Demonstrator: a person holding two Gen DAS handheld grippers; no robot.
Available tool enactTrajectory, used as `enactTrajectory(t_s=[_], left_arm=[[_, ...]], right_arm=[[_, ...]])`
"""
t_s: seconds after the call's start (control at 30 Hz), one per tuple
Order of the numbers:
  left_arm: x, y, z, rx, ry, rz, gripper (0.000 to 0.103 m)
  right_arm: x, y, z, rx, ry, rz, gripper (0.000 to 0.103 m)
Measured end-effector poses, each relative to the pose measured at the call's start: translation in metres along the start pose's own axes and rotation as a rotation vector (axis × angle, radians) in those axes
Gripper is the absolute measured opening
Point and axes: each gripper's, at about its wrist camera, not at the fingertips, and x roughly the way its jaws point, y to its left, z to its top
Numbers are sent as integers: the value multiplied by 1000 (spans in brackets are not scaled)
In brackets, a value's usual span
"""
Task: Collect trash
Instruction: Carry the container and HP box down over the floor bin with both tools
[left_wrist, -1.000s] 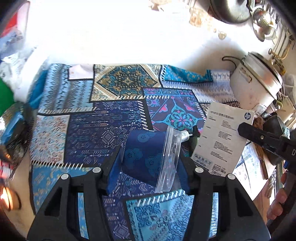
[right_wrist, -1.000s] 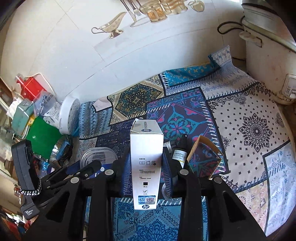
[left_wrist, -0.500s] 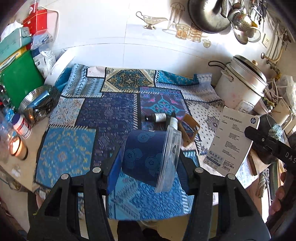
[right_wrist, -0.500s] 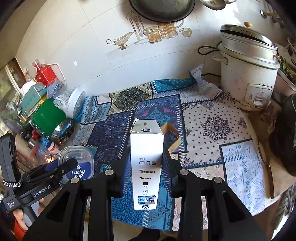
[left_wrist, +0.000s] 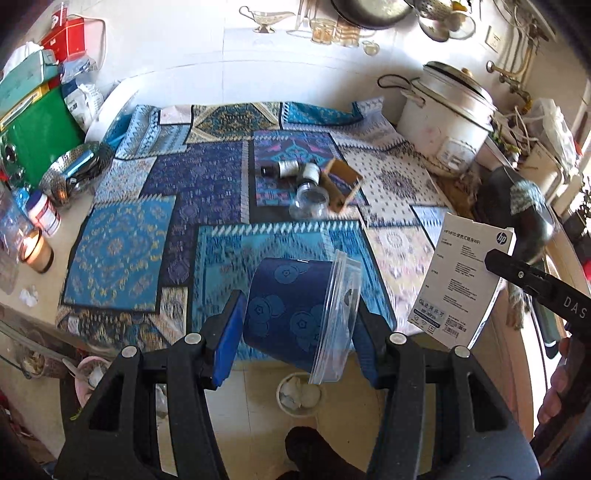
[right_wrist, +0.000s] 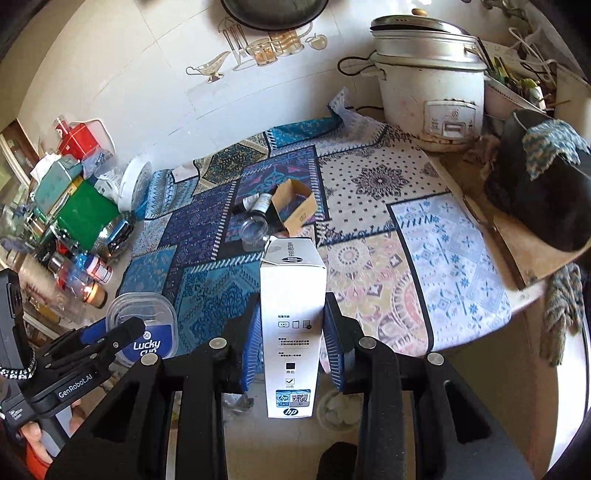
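My left gripper (left_wrist: 295, 332) is shut on a dark blue cup with a clear plastic lid (left_wrist: 291, 317), held past the table's front edge, above the floor. The cup also shows in the right wrist view (right_wrist: 144, 332). My right gripper (right_wrist: 291, 343) is shut on a white HP box (right_wrist: 291, 332), held upright over the table's front edge; the box also shows in the left wrist view (left_wrist: 461, 280). On the patterned cloth (left_wrist: 122, 254) lie small bottles (left_wrist: 291, 170), a clear jar (left_wrist: 310, 201) and an open cardboard box (left_wrist: 343, 184). A small white bin (left_wrist: 299, 393) stands on the floor below.
A white rice cooker (left_wrist: 443, 122) stands at the back right. A green box (left_wrist: 37, 140), a steel bowl (left_wrist: 70, 173), jars and a lit candle (left_wrist: 35, 251) crowd the left side. A dark pot with a knitted cloth (right_wrist: 543, 184) sits at the right edge.
Both grippers have pulled back and up from the table with the cup and the box held. The table now looks farther away, and the floor and bin have come into view.
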Motion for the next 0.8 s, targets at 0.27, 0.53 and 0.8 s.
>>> enactTrajectory(t_s=[0.27,0.53,0.8], left_arm=[[-6,4,-85,-18,86,-9,54],[41,9,-144,-47,242,-4,54],[136,12,-204,-127,351,23,54]], right_arm=[[0,1,-76,6,80,-13,29],[40,-17,-133,30,228,-27,29],[113,-59,-184,-4,341,-21,29]])
